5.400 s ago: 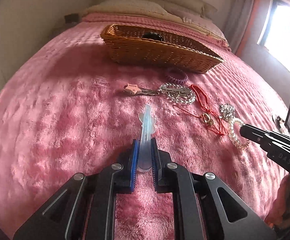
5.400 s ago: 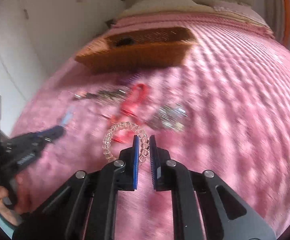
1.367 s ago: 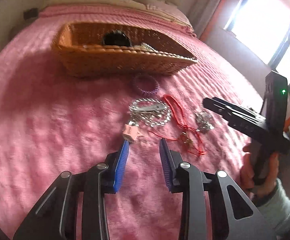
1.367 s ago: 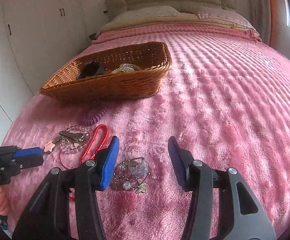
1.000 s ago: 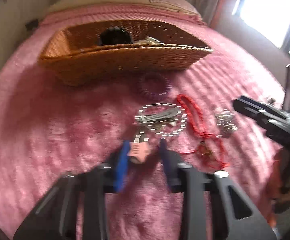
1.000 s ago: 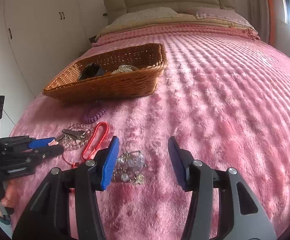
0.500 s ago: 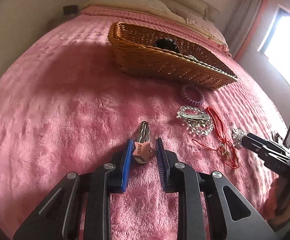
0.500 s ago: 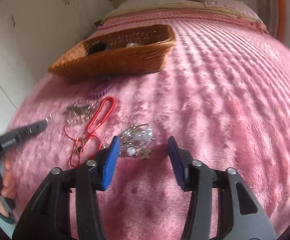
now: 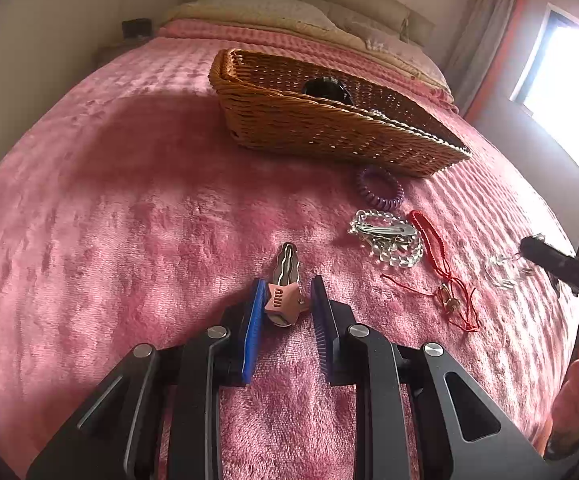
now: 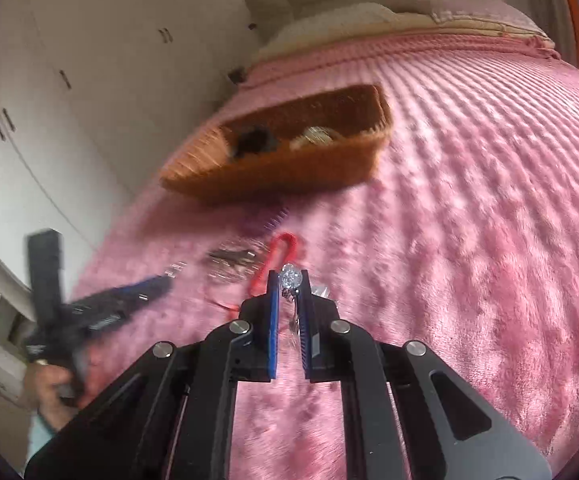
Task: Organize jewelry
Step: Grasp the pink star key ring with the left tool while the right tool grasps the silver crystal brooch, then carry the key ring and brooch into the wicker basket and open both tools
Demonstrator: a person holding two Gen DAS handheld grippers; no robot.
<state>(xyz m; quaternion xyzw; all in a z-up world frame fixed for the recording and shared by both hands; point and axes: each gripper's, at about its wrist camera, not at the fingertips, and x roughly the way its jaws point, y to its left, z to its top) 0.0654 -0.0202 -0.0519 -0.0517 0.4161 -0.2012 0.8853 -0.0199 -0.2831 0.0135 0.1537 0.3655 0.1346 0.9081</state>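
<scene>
The left gripper (image 9: 283, 300) pinches a star hair clip (image 9: 283, 300) on the bed (image 9: 129, 220), nearer than the wicker basket (image 9: 321, 128). The right gripper (image 10: 289, 286), jaws just closed, clamps a crystal ornament (image 10: 290, 278) lifted short of that basket.

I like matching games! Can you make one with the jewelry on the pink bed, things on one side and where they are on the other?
1. star hair clip
2. sparkly crystal piece
3. purple coil hair tie
4. black round thing

A. in the wicker basket
B. in the left gripper
C. in the right gripper
D. on the blanket by the basket

Pairs: 1-B, 2-C, 3-D, 4-A
</scene>
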